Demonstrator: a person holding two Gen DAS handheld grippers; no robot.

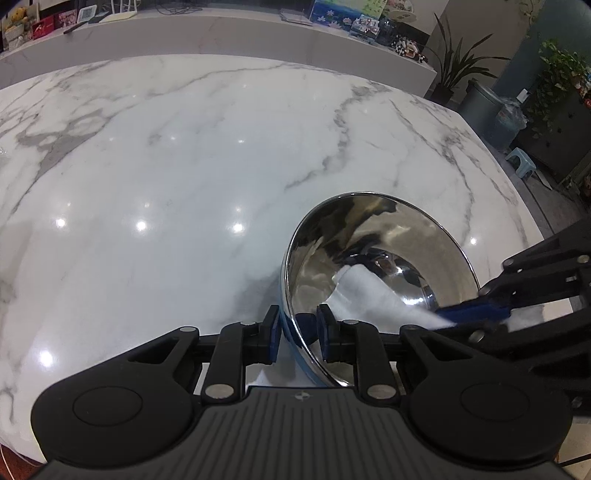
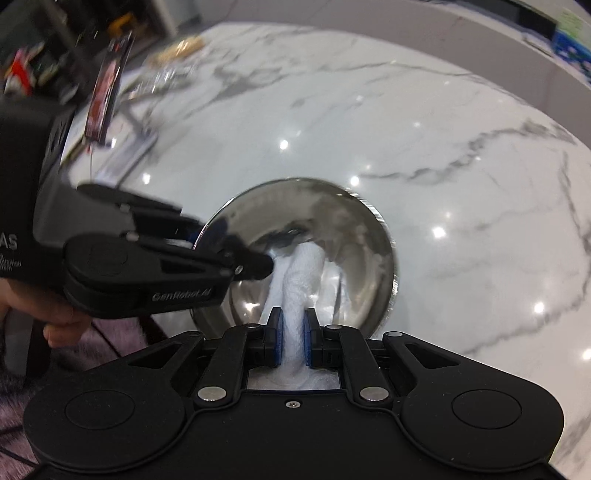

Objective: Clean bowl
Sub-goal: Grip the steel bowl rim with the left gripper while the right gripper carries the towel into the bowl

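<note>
A shiny steel bowl (image 1: 384,254) sits tilted on the marble table (image 1: 184,166). My left gripper (image 1: 297,332) is shut on the bowl's near rim, one finger inside and one outside. My right gripper (image 2: 293,334) is shut on a rolled white cloth (image 2: 301,280), whose end presses into the bowl (image 2: 351,229). In the left wrist view the cloth (image 1: 369,295) reaches in from the right, held by the right gripper (image 1: 476,312). In the right wrist view the left gripper (image 2: 258,264) holds the bowl's left rim.
A raised white ledge (image 1: 221,33) with boxes and plants runs behind the table. A bin (image 1: 480,107) and small stool (image 1: 521,158) stand past the right edge. Blurred clutter and a stand with a phone (image 2: 107,88) lie at the table's far left in the right wrist view.
</note>
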